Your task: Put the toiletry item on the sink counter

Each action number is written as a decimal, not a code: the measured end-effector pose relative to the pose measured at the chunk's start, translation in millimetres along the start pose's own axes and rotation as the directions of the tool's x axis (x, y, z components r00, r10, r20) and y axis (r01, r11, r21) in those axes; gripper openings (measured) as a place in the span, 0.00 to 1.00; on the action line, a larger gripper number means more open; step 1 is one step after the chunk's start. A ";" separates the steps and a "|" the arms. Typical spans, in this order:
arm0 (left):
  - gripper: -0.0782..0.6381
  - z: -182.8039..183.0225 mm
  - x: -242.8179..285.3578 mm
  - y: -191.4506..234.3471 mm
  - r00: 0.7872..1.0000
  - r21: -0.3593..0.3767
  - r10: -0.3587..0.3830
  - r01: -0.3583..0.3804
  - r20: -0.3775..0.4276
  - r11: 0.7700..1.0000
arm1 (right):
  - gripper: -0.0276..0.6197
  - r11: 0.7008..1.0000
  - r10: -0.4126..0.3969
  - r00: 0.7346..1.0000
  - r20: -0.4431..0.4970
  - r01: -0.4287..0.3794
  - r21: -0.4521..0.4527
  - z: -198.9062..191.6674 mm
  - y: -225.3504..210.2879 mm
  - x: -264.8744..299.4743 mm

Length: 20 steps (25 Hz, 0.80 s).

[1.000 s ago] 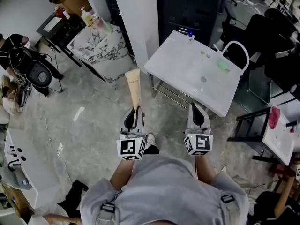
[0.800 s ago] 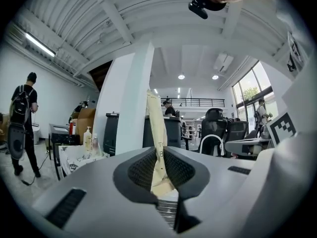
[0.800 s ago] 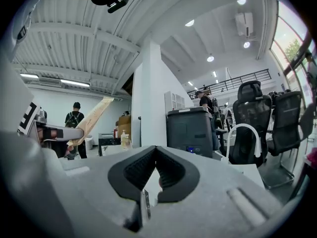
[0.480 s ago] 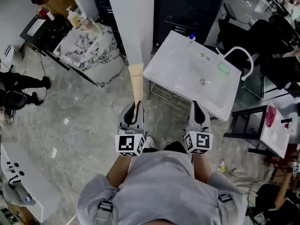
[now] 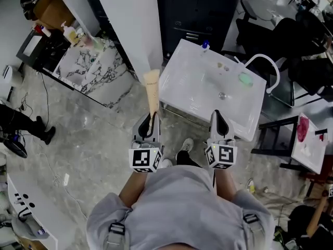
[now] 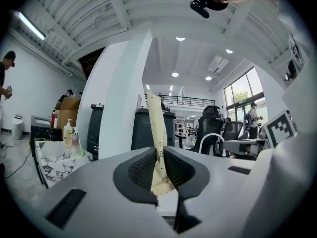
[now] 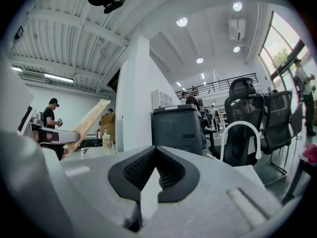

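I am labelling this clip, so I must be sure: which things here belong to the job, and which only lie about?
Job: beige tube, held in the left gripper; white sink counter.
Lying about: pump bottles on the marble counter; black office chair; green thing in the basin; blue-capped bottle at the counter's far corner.

Left gripper (image 5: 150, 122) grips a beige tube (image 5: 151, 89) by its near end. The tube's far end lies just beside the left edge of the white sink counter (image 5: 190, 85). Right gripper (image 5: 216, 119) hovers at the counter's near edge. A white faucet (image 5: 264, 61) arches at the counter's right.
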<state>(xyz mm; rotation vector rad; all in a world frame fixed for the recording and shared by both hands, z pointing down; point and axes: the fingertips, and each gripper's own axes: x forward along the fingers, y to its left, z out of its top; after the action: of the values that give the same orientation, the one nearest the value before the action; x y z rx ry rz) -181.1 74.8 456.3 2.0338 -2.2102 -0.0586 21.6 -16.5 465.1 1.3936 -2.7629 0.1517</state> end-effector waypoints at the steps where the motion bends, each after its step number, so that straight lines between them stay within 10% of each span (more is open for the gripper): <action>1: 0.16 2.9 9.1 -1.9 1.000 0.010 -0.004 0.004 0.002 1.000 | 0.05 1.000 -0.003 1.000 0.006 0.003 0.006 0.7 -6.3 7.8; 20: 0.16 25.0 181.5 -83.9 0.992 0.069 -0.125 0.126 -0.022 0.990 | 0.05 0.989 -0.139 0.989 0.050 0.136 0.053 22.3 -149.7 74.2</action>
<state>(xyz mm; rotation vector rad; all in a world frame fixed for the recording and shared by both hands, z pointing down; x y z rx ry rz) -115.6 -114.6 434.9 2.2002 -2.1002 0.0249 98.0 -166.7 459.1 1.6181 -2.7105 0.1812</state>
